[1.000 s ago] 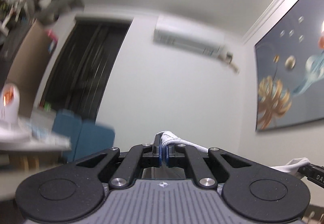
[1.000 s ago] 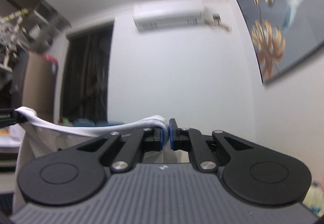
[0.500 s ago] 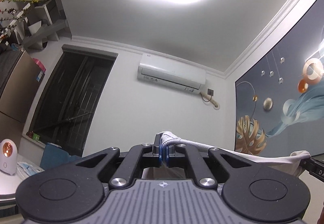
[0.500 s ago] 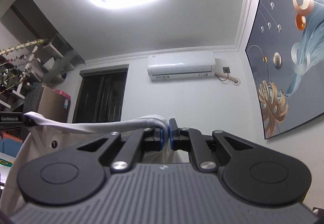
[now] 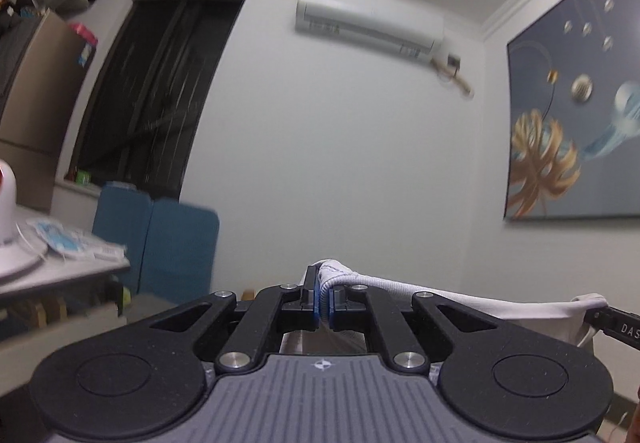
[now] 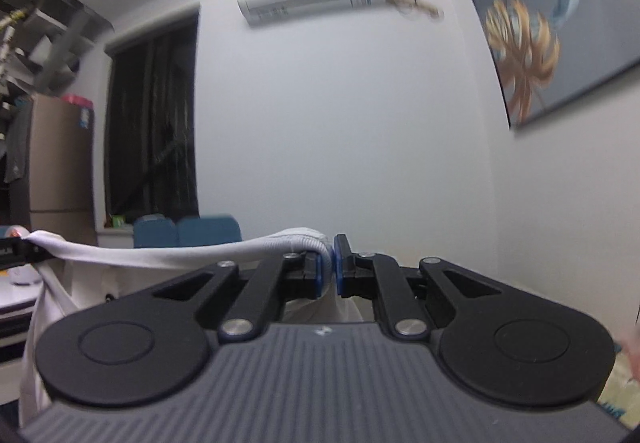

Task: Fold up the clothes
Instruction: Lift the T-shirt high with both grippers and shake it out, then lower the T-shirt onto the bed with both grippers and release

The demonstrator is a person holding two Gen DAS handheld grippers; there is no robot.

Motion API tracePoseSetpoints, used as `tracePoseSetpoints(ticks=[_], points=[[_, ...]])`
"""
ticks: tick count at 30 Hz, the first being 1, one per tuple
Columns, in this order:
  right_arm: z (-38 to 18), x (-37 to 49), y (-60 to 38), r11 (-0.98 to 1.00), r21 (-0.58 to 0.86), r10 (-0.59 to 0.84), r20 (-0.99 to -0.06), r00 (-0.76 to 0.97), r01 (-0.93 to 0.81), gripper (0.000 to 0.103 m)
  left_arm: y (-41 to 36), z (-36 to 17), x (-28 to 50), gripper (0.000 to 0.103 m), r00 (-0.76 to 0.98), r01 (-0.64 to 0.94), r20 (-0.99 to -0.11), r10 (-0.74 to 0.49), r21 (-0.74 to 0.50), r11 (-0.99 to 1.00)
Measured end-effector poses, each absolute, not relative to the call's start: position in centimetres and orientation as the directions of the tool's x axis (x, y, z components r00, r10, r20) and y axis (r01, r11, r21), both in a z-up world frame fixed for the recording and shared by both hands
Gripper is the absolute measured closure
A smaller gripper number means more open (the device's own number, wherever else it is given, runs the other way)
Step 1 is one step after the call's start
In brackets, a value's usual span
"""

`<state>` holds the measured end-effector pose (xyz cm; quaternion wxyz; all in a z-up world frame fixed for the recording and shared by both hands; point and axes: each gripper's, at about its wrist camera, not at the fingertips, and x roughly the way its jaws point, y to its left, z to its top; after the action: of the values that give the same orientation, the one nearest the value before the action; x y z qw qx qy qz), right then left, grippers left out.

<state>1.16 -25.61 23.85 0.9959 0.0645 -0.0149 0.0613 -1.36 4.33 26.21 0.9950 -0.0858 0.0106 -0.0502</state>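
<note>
The left hand-held gripper [image 5: 323, 297] points level toward a pale wall, its jaws drawn narrow and pinching the ribbed edge of a white garment [image 5: 460, 297]. From that pinch the fabric's hem runs off to the gripper's right as a taut band, reaching the tip of the right hand-held gripper [image 5: 612, 325], which enters that view at its right edge and grips the far corner of the cloth.

In the right wrist view the right hand-held gripper [image 6: 329, 269] also points level, jaws nearly together and clamped on a bunched white fold of the same white garment [image 6: 160, 253]. The hem stretches away to this gripper's left, ending at the left hand-held gripper's tip [image 6: 18, 253] at the picture's left edge, and the rest of the cloth hangs down below the band, beneath and to the left of the right gripper's body.

So the garment is held up between the two grippers by its top edge, off any surface.

Ahead of both grippers, high on the wall, is an air conditioner [image 5: 370, 21]. To its left is a dark window [image 5: 160, 95], and below that a blue cushion [image 5: 160, 243]. A large painting [image 5: 576, 115] with a gold leaf hangs on the wall to the right. At the far left of the left gripper's view, a surface [image 5: 60, 275] carries a white lamp-like object and some packets.
</note>
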Motion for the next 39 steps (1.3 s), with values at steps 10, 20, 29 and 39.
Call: tracePoseSetpoints(ticks=[10,20,29,39], points=[[9.5,25.3,-24.7,0.982,0.179,0.100,-0.225,0.969,-0.060,0.094,6.2,9.2,25.5,0.097,0.964,0.042,-0.252,-0.089,-0.185,0.982],[-11.1,45.4,-25.9,0.971,0.226,0.179,-0.462,0.869,-0.080,0.094,7.1,-14.4,48.6,0.097,0.856,0.004,-0.513,-0.067,-0.124,0.992],[-17.3,49.7,-28.1,0.860,0.499,0.413,-0.556,0.721,-0.108,0.082,8.4,-21.0,53.2,0.094,0.757,-0.005,-0.641,-0.126,-0.199,0.980],[-15.1,48.1,-28.5,0.804,0.553,0.559,-0.581,0.591,-0.218,0.013,10.3,-15.1,47.4,0.021,0.733,0.107,-0.623,-0.273,-0.292,0.951]])
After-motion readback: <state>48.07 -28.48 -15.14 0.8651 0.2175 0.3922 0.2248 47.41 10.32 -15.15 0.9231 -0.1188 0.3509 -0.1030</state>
